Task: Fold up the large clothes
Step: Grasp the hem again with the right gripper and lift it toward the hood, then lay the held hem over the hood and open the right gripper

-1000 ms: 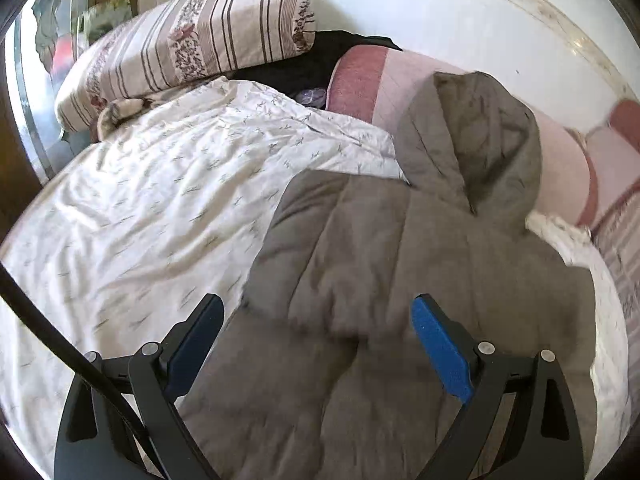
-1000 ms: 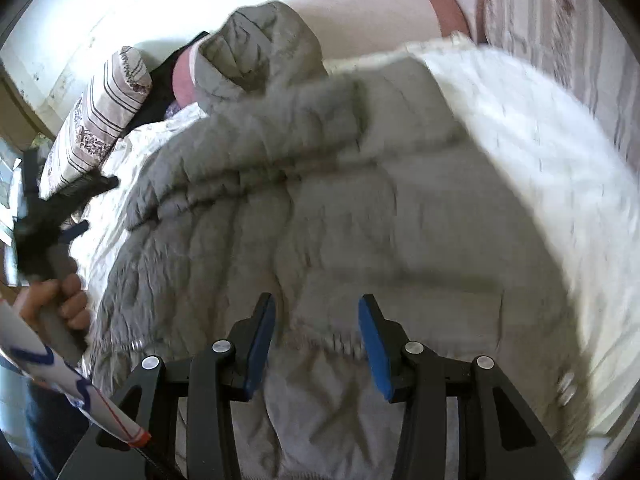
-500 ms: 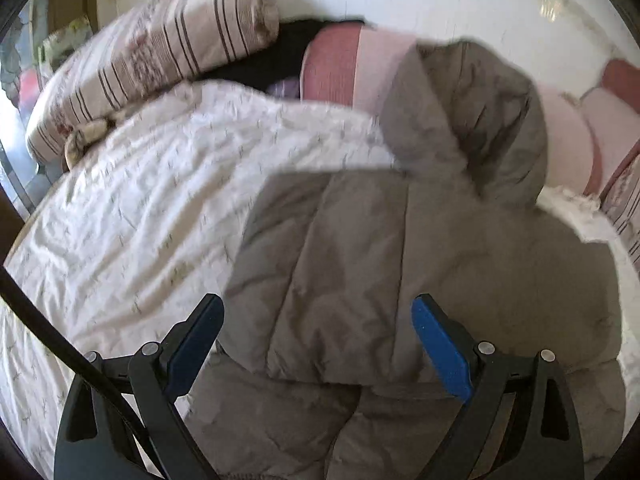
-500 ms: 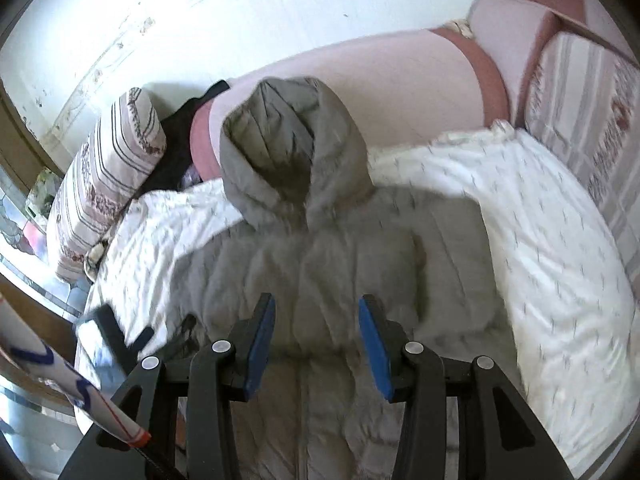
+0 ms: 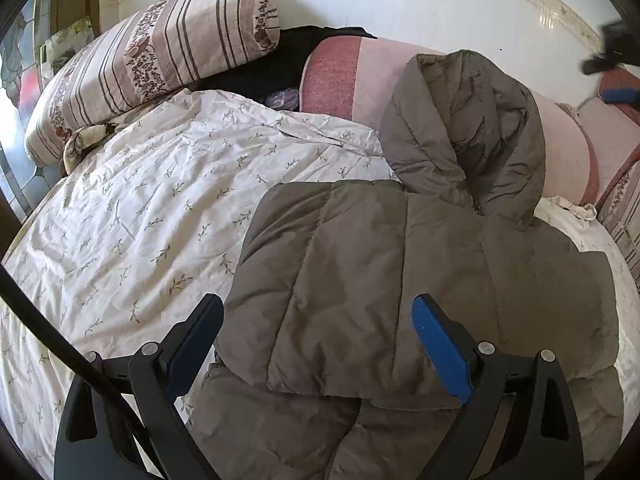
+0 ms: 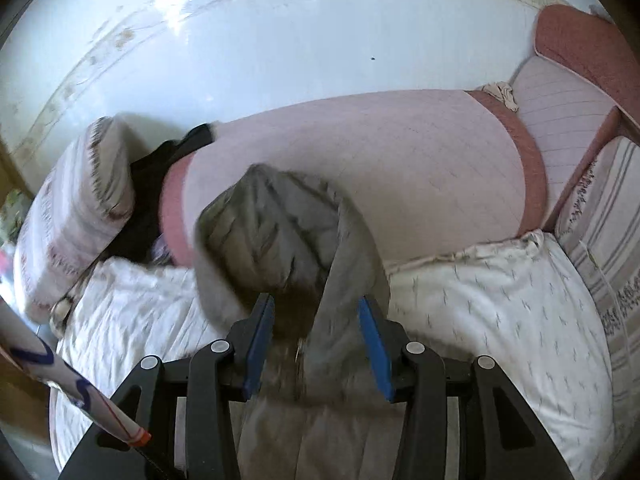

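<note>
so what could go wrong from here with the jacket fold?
1. The hood leans on the pink bolster, off the flat bedspread; folding it down could drag the folded sleeve out of place.
2. The right hand-held gripper view is motion-blurred, with hood fabric between its fingers, so a grasp may land badly or catch too little.
3. The puffy sleeve lies unpinned; the left hand-held gripper is open above it, so it may spring back.
</note>
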Demonstrator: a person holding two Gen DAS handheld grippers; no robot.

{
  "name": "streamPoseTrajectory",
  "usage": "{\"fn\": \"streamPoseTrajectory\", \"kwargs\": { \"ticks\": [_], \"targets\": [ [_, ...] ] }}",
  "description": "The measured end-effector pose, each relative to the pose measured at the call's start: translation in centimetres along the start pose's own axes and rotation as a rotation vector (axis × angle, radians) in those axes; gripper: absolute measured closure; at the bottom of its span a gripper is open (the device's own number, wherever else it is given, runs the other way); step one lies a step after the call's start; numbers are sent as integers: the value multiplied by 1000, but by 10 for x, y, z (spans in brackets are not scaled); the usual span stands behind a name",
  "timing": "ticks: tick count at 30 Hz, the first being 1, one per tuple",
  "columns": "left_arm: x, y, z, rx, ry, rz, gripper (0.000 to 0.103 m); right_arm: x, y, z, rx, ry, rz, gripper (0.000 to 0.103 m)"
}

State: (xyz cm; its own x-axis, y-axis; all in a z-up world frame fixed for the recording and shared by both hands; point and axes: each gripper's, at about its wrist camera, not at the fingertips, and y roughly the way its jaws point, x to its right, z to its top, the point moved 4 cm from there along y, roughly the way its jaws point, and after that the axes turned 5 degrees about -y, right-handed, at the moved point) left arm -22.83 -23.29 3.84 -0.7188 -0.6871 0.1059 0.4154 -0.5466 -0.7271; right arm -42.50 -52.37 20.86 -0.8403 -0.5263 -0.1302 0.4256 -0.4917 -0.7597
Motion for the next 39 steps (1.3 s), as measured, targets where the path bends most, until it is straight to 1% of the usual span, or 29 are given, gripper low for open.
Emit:
{"fn": "streamPoseTrajectory", "kwargs": {
  "ticks": [2, 4, 7, 9, 11, 12, 14, 15, 16, 17, 19, 21, 23, 28, 34, 36, 39],
  "targets": [
    [1, 5, -1, -15, -1, -12, 8, 4, 24, 16, -6, 26, 7, 55],
    [1, 9, -1, -29, -6, -19, 8, 8, 42, 30, -2, 29, -14, 54],
    [0, 17, -2, -46, -11, -18, 8, 12, 74, 48, 7, 22, -57, 49],
    [0, 23, -3, -53, -9, -11, 8, 16, 90, 57, 23, 24, -77, 49],
    [-1, 26, -3, -56, -12, -6, 8, 19, 105, 63, 35, 18, -72, 49],
    [-1, 28, -3, -59, -14, -5, 8, 18, 115, 65, 26, 9, -73, 49],
    [-1, 30, -4, -60, -14, -2, 8, 16, 128, 66, 2, -22, -103, 49],
    [-1, 30, -4, -59, -15, 0, 8, 14, 134, 66, 6, -41, -119, 49],
    [-1, 30, -3, -58, -15, 0, 8, 13, 141, 65, 9, -66, -151, 53],
    [-1, 31, -4, -57, -14, 1, 8, 13, 145, 64, 12, -83, -176, 68],
    [-1, 31, -4, -58, -13, 3, 8, 12, 151, 59, -1, -110, -193, 94],
    [0, 31, -3, -57, -10, 7, 8, 12, 146, 53, 22, -143, -223, 95],
    [-1, 31, -4, -55, -11, 8, 8, 12, 130, 47, 61, -166, -227, 96],
    [-2, 31, -4, -57, -12, 6, 8, 12, 84, 25, 127, -200, -190, 97],
    [-8, 31, -2, -72, -46, -6, 8, 18, 23, -17, 188, -192, -121, 97],
    [-9, 30, -2, -70, -48, -1, 8, 21, 0, -36, 207, -183, -82, 97],
    [-11, 29, -1, -72, -58, -3, 8, 24, -25, -64, 228, -187, -60, 97]
  ]
}}
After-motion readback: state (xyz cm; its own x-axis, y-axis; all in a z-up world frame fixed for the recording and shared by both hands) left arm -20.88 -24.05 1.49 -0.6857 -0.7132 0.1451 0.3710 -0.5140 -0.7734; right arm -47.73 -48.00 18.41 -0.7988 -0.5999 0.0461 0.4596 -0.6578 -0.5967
